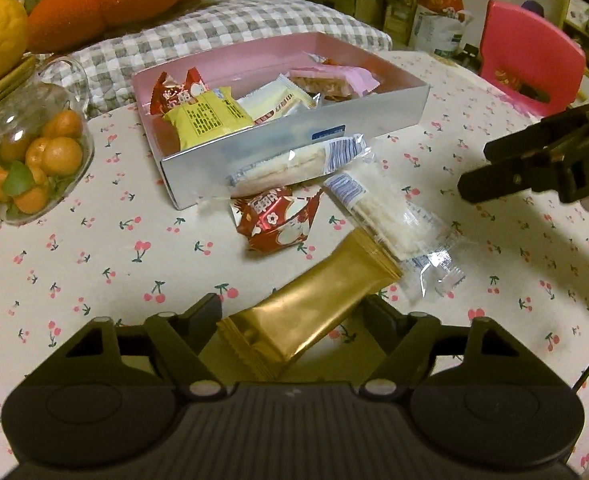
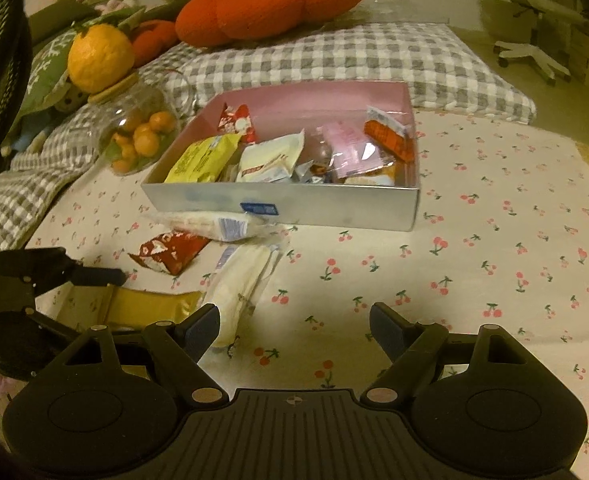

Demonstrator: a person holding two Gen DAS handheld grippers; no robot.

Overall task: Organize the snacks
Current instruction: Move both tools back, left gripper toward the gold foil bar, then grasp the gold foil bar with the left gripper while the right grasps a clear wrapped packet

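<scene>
Here, my left gripper (image 1: 290, 312) straddles a gold snack packet (image 1: 314, 304) lying on the cherry-print cloth (image 1: 94, 260); its jaws stand partly open on either side of the packet, and I cannot tell whether the pads touch it. My right gripper (image 2: 294, 320) hangs wide open over bare cloth with nothing between its jaws, its left finger (image 2: 202, 324) just beside the near end of a clear-wrapped white snack (image 2: 242, 284). That white snack overlaps the far end of the gold packet. Beyond them a red packet (image 1: 276, 220) lies on the cloth, and another clear-wrapped snack (image 1: 294, 164) rests against the front wall of the silver box (image 1: 374, 120). The box, pink inside, already holds several snacks: a yellow packet (image 1: 206, 116), a red one, a cream one (image 1: 274, 100), and pink ones toward the right. To the left of the box a glass jar (image 1: 34, 152) lies tilted with small oranges inside.
</scene>
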